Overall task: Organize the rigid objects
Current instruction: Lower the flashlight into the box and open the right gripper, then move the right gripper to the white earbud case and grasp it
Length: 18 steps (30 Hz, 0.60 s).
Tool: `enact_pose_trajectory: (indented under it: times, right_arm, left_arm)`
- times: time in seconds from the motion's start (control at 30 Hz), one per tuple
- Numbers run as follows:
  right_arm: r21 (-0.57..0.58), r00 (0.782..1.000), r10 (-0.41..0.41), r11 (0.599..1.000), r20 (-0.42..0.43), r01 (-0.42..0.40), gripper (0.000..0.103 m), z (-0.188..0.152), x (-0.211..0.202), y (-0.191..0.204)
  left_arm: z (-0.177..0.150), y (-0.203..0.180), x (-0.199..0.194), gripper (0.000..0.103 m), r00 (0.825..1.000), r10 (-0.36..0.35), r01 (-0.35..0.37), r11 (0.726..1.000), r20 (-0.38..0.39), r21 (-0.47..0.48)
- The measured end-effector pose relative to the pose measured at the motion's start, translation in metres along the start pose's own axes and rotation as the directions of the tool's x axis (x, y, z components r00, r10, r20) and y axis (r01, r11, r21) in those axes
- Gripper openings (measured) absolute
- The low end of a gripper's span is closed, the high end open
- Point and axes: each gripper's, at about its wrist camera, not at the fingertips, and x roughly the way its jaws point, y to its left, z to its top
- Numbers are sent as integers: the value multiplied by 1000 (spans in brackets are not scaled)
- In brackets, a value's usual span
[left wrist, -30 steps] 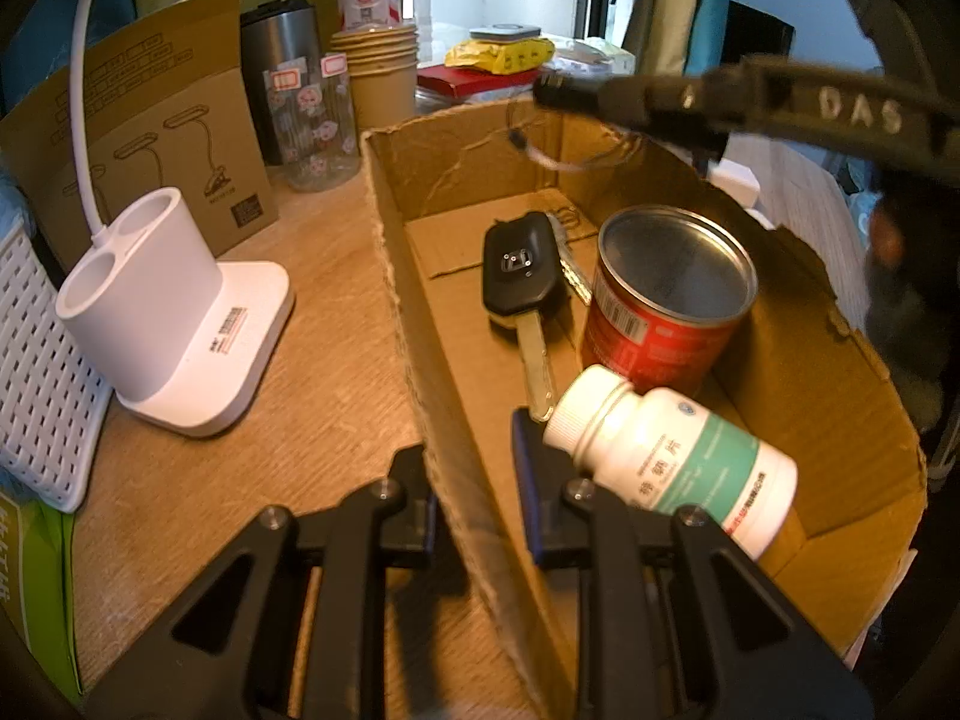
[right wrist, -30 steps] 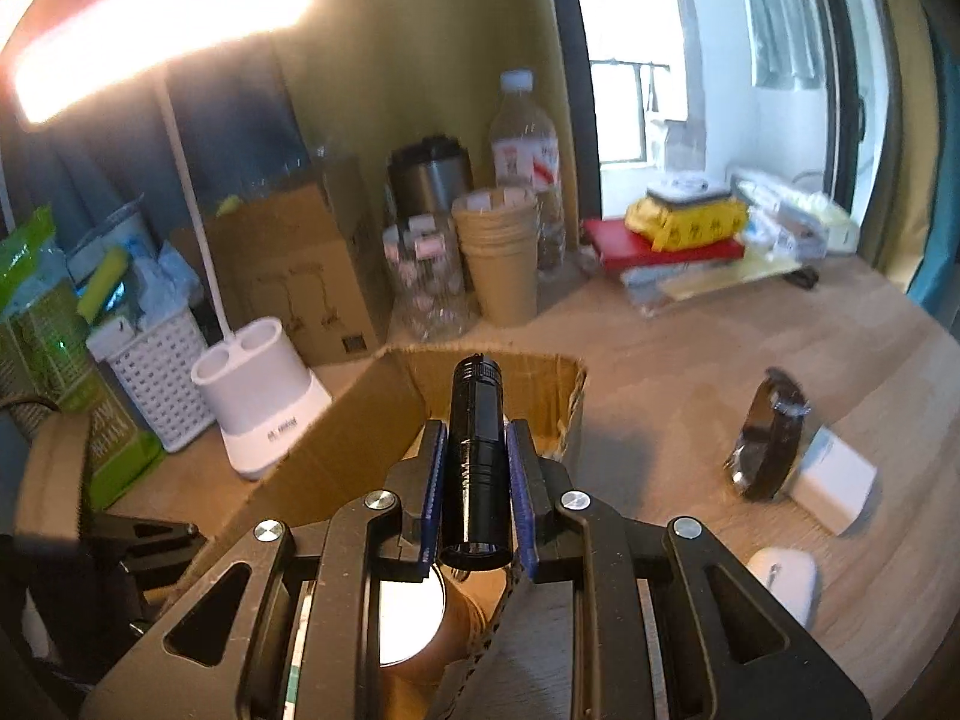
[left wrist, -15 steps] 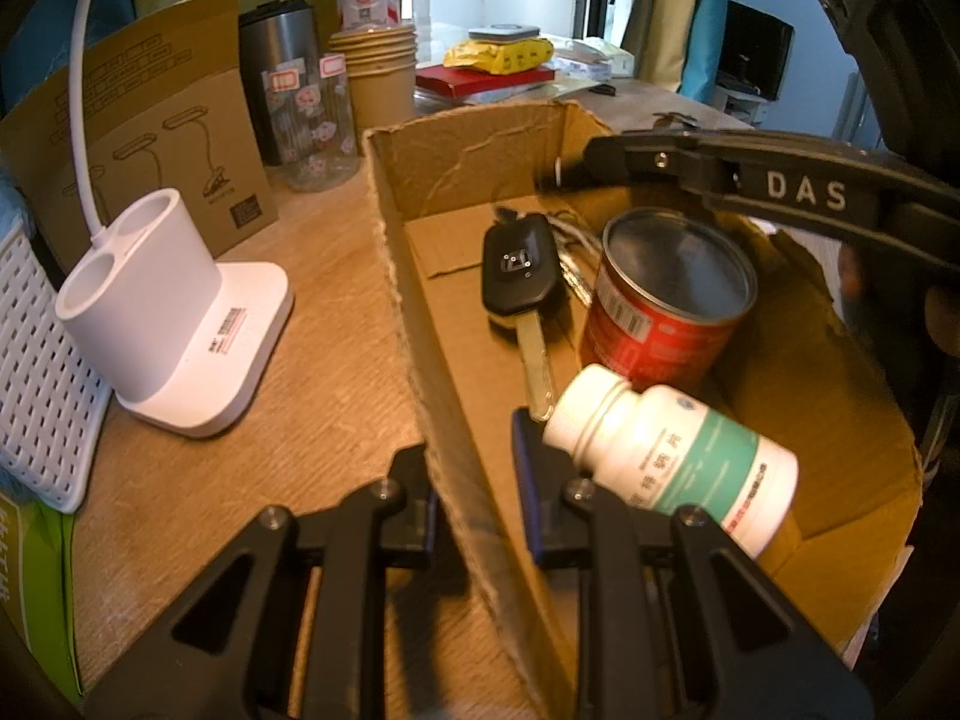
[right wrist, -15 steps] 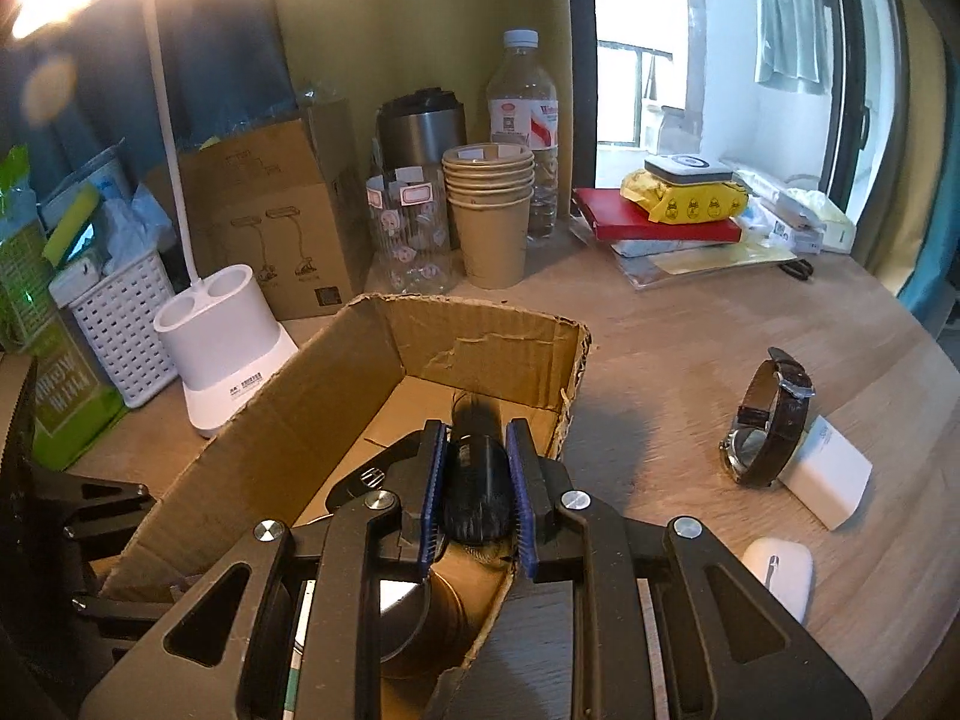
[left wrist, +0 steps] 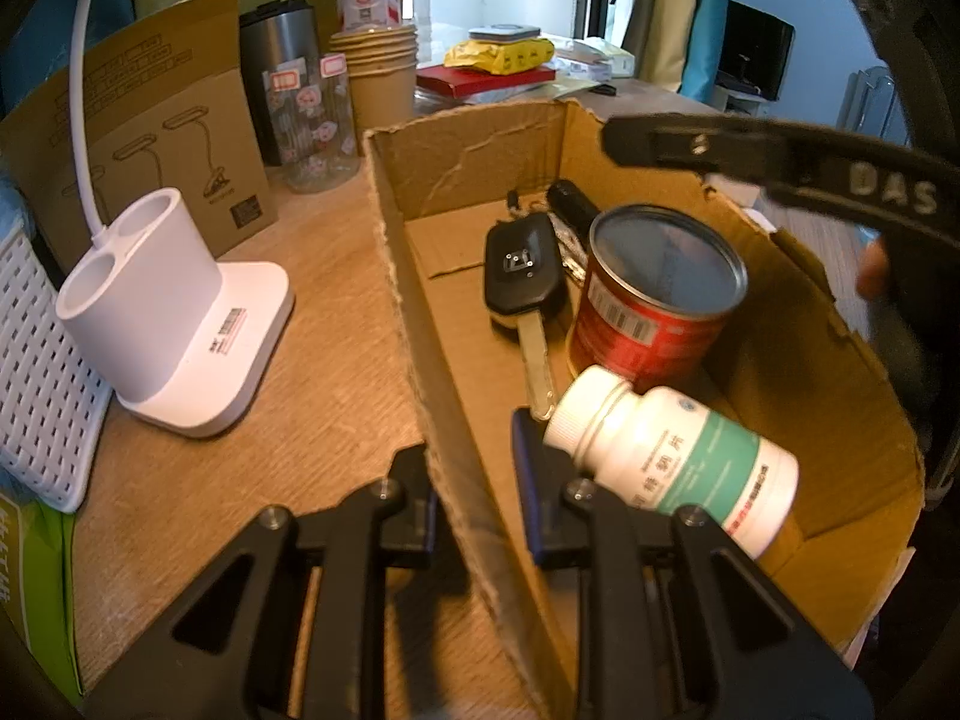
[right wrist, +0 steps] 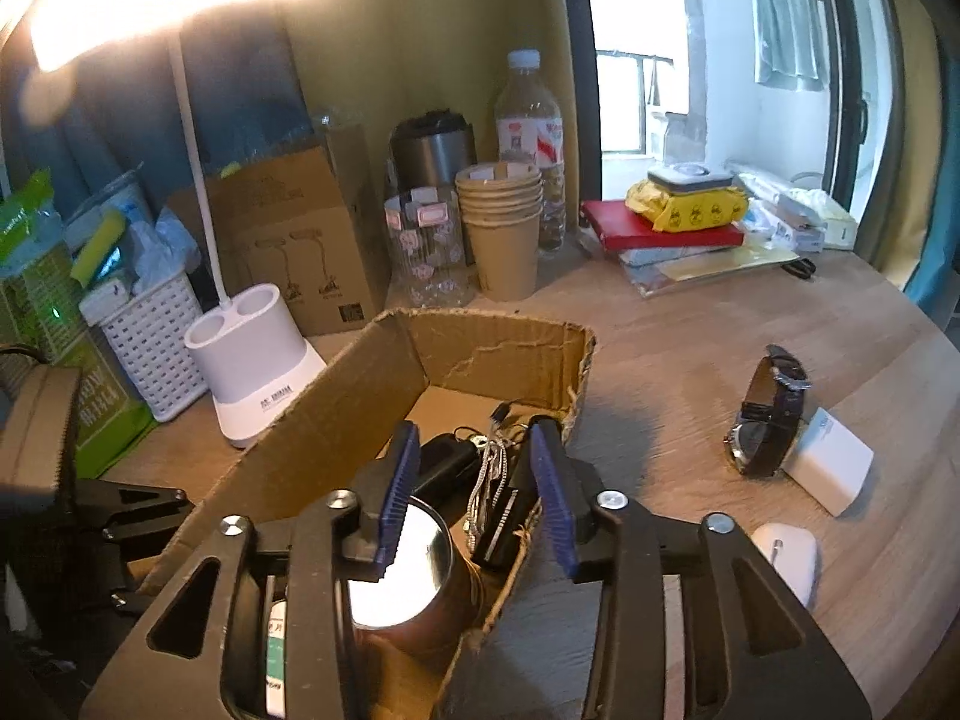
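An open cardboard box (left wrist: 468, 138) (right wrist: 498, 339) sits on the wooden desk. Inside lie a black car key (left wrist: 521, 267), a red tin can (left wrist: 651, 306), a white pill bottle (left wrist: 672, 459) and a black flashlight (left wrist: 570, 201) (right wrist: 510, 516) at the far end. My left gripper (left wrist: 474, 480) is shut on the box's left wall. My right gripper (right wrist: 474, 492) is open and empty above the box, over the flashlight and can (right wrist: 402, 576); it also shows in the left wrist view (left wrist: 750, 150).
A white lamp base (left wrist: 174, 324) (right wrist: 252, 354) and white basket (right wrist: 147, 324) stand left of the box. Paper cups (right wrist: 501, 234), a glass jar, a bottle and a carton stand behind. A watch (right wrist: 768, 414), white charger (right wrist: 831, 459) and white mouse (right wrist: 786, 558) lie right.
My right gripper lowered the flashlight into the box, opened and let it go; the flashlight now lies at the box's far end. My left gripper has stayed on the box wall.
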Motion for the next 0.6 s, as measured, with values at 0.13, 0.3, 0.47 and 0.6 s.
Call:
enact_pose_trajectory:
  times: [0.13, 0.3, 0.47, 0.6]
  right_arm:
    - [23, 999, -14, 1000, 35, 13, 48, -1, -15, -6]
    - [59, 996, -41, 998, 76, 36, 51, -3, -33, -18]
    - [95, 992, -82, 993, 95, 73, 52, -8, -47, -36]
    - [133, 989, -114, 986, 96, 101, 52, -14, -54, -52]
  left_arm:
    - [0, 0, 0, 22, 1000, 0, 0, 1000, 0, 0]
    - [0, 1, 0, 22, 1000, 0, 0, 1000, 0, 0]
    - [0, 0, 0, 22, 1000, 0, 0, 1000, 0, 0]
    - [0, 0, 0, 22, 1000, -1, 1, 1000, 0, 0]
